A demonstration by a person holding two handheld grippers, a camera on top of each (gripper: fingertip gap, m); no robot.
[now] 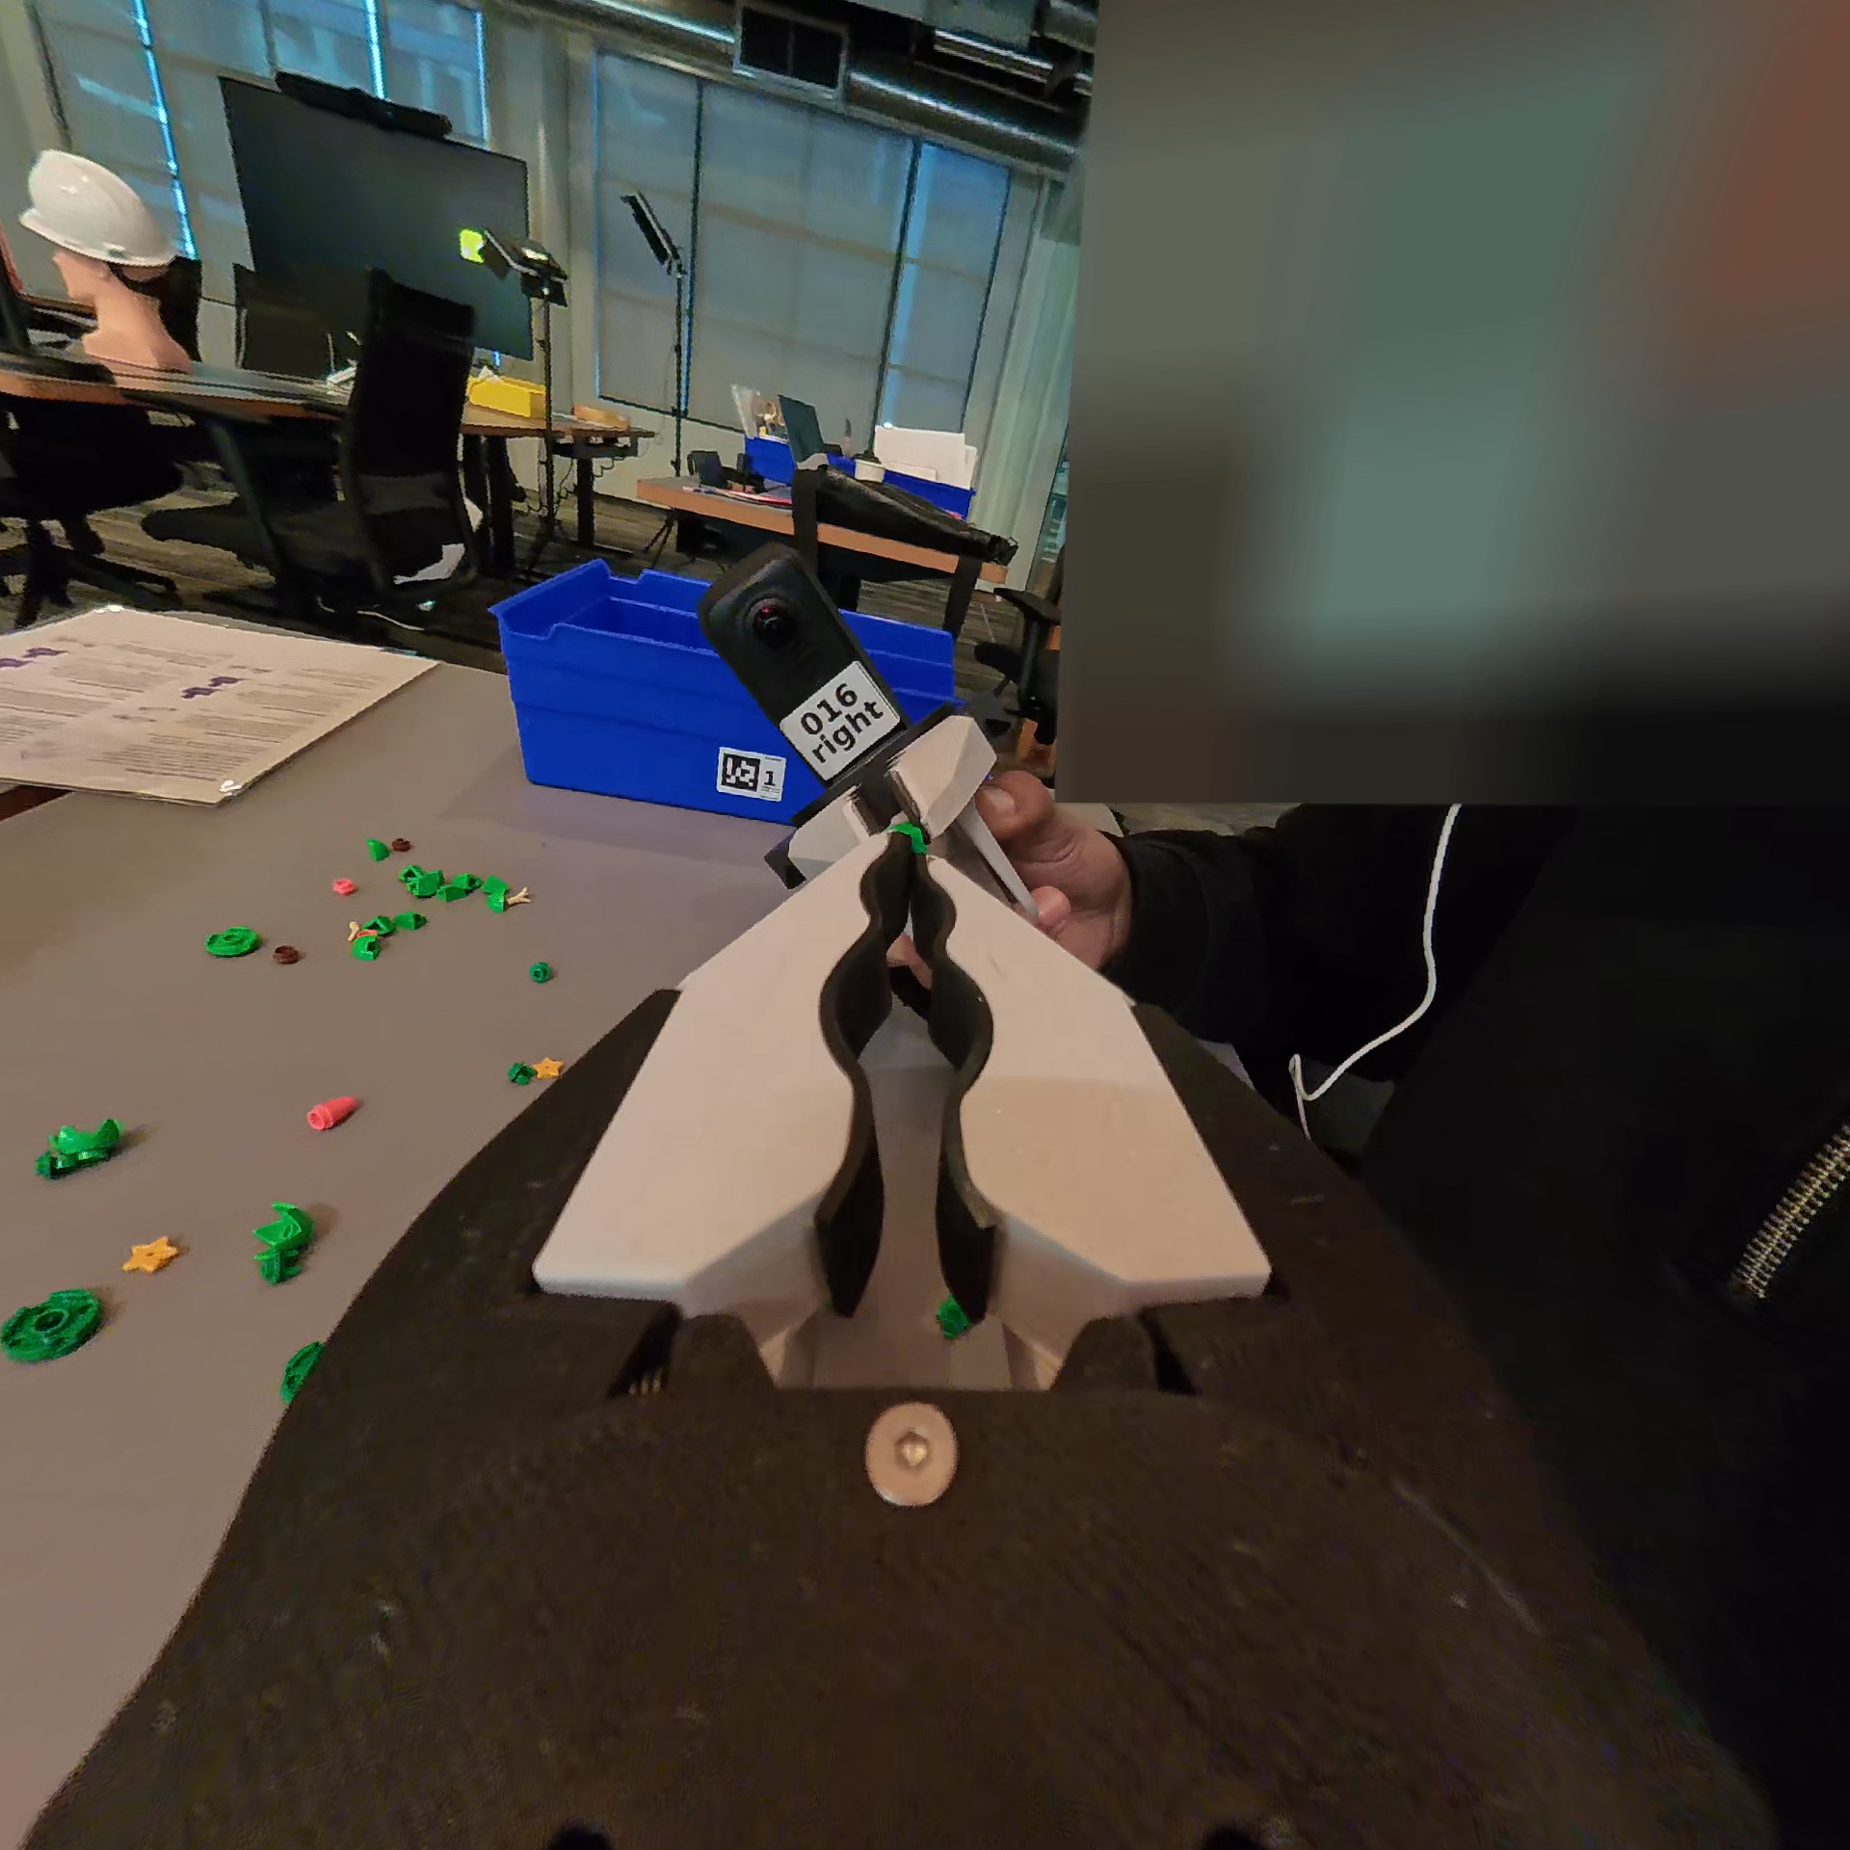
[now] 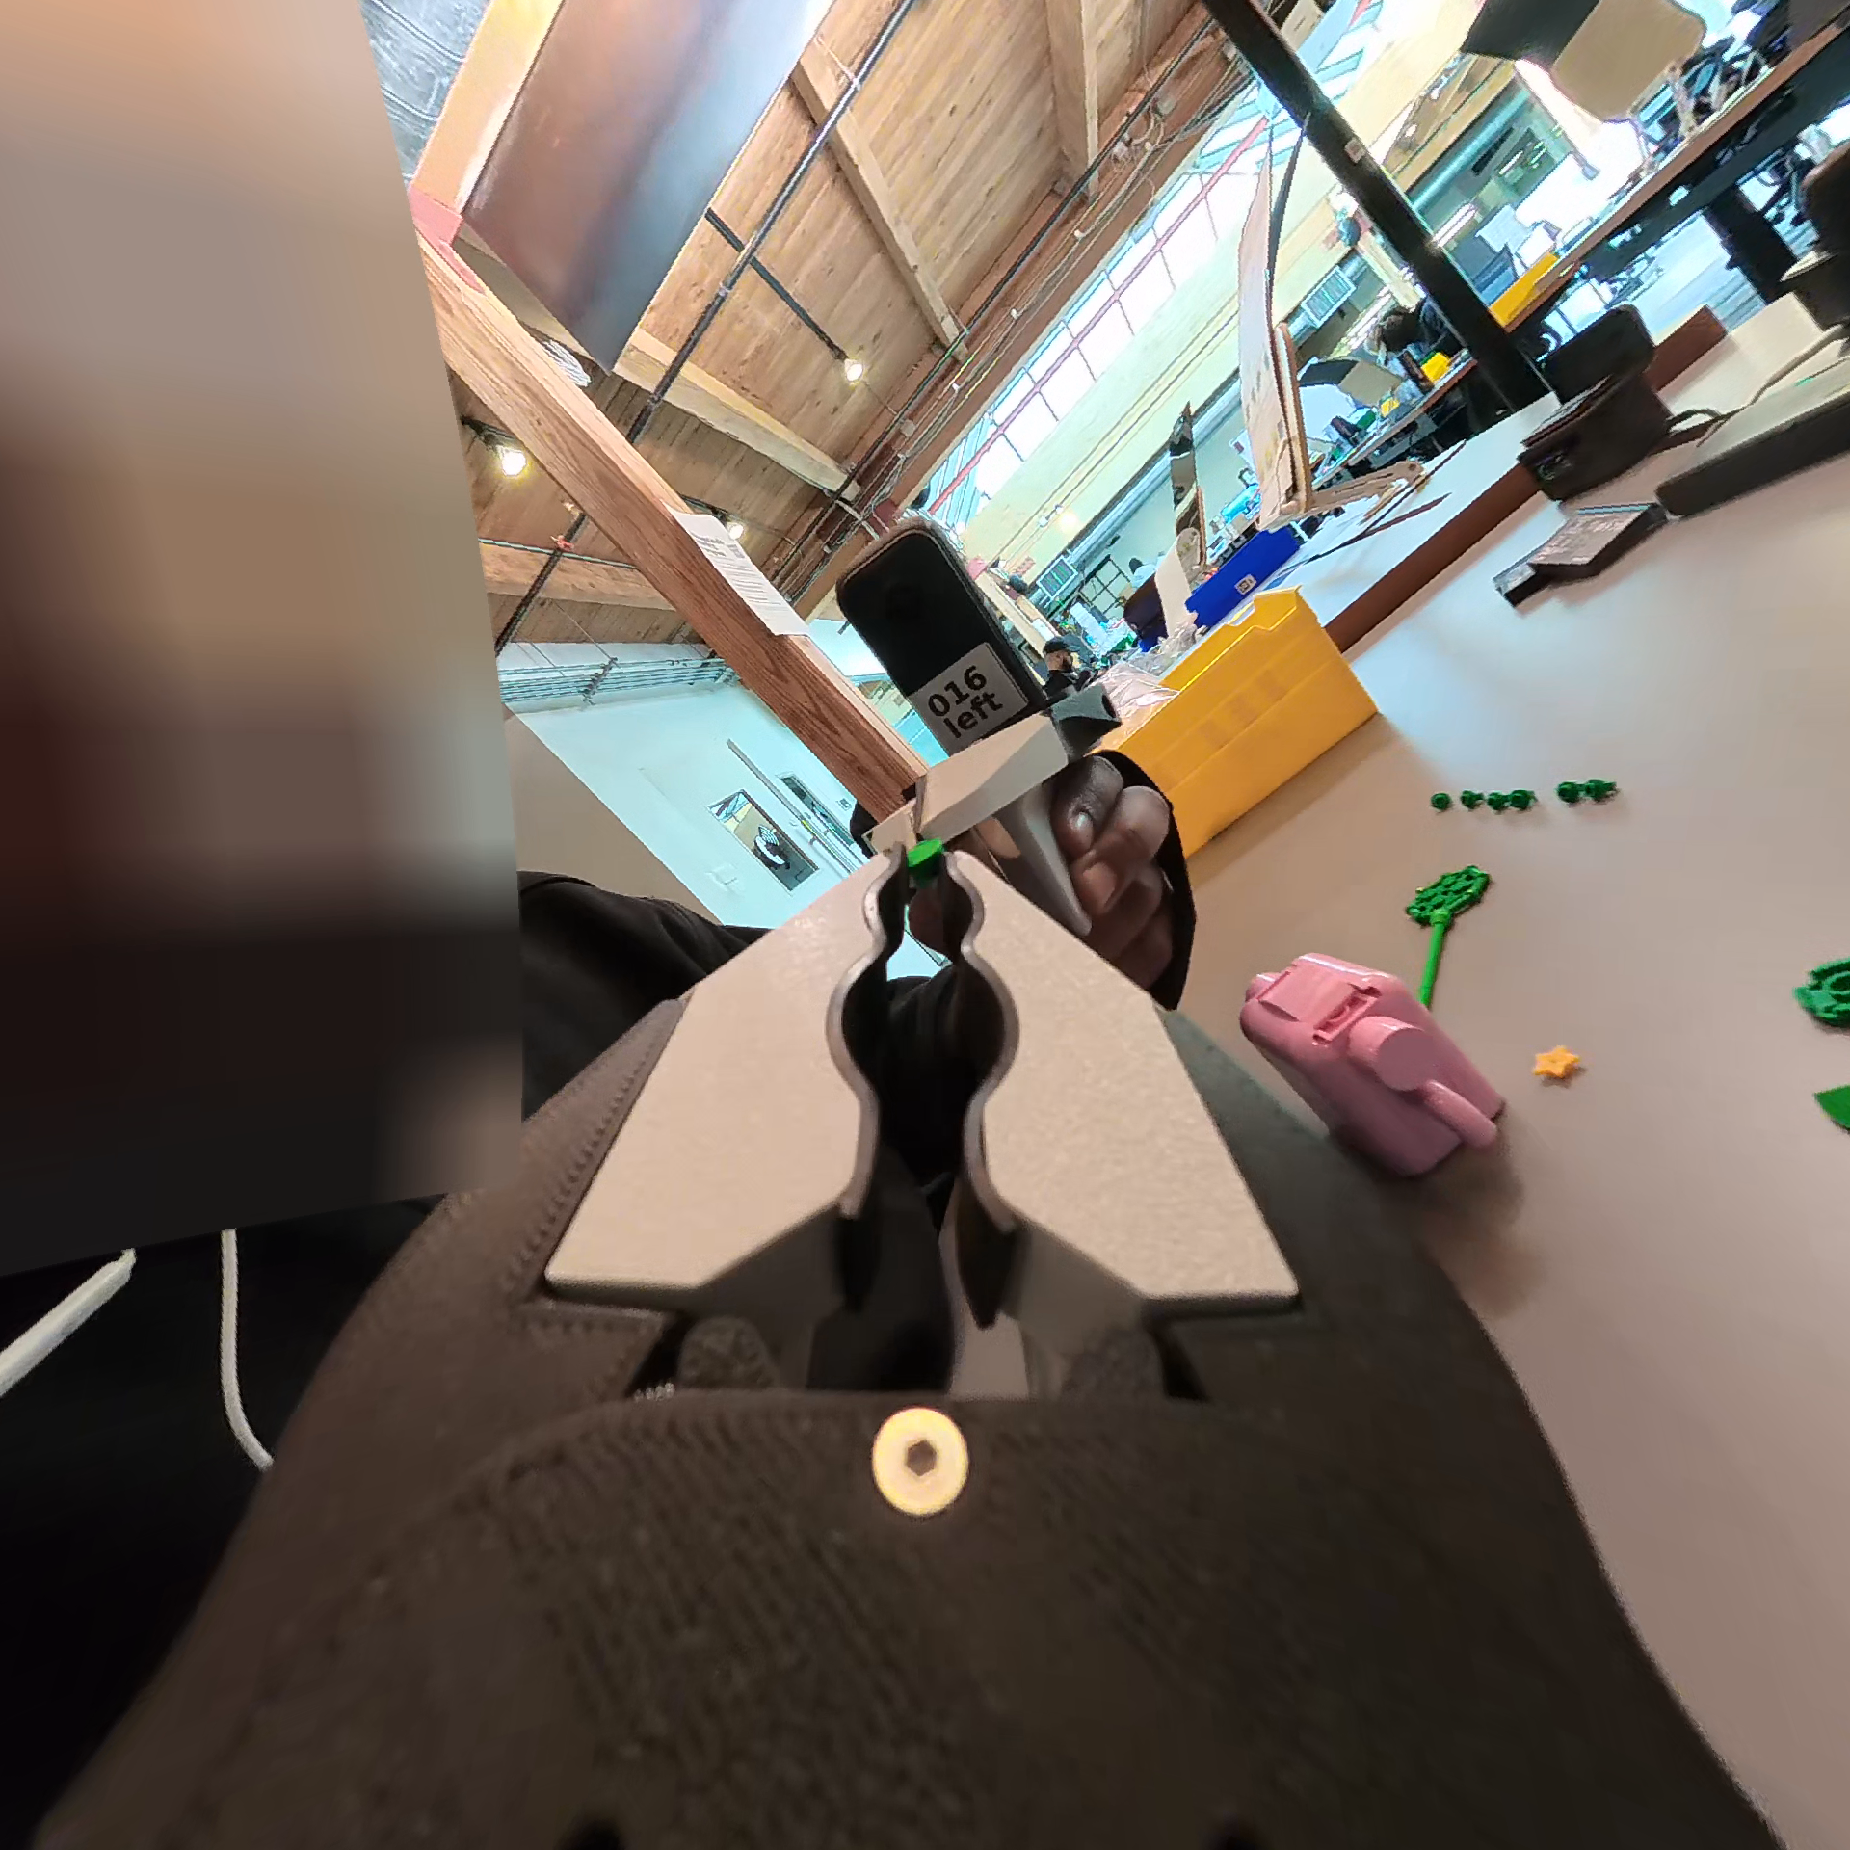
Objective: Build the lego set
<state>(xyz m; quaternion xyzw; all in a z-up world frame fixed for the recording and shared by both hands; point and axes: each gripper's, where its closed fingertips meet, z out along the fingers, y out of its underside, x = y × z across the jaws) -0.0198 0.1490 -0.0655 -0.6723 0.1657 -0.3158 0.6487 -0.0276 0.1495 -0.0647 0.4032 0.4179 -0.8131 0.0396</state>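
Both grippers are raised above the grey table (image 1: 200, 1001) and meet tip to tip. In the left wrist view my left gripper (image 1: 907, 846) is shut, with a small green lego piece (image 1: 909, 834) pinched at its tips, right against the right gripper's fingers (image 1: 946, 776). In the right wrist view my right gripper (image 2: 926, 869) is shut on a small green piece (image 2: 923, 857), touching the left gripper's fingers (image 2: 986, 791). I cannot tell whether it is one piece or two pressed together. Loose green pieces (image 1: 430, 883) lie on the table.
A blue bin (image 1: 621, 691) and a printed sheet (image 1: 180, 701) lie at the far side. A pink cone (image 1: 332, 1113), yellow star (image 1: 150, 1253) and green round plate (image 1: 52, 1323) lie left. A pink lego block (image 2: 1371, 1061), green stem (image 2: 1442, 906) and yellow bin (image 2: 1261, 701) lie right.
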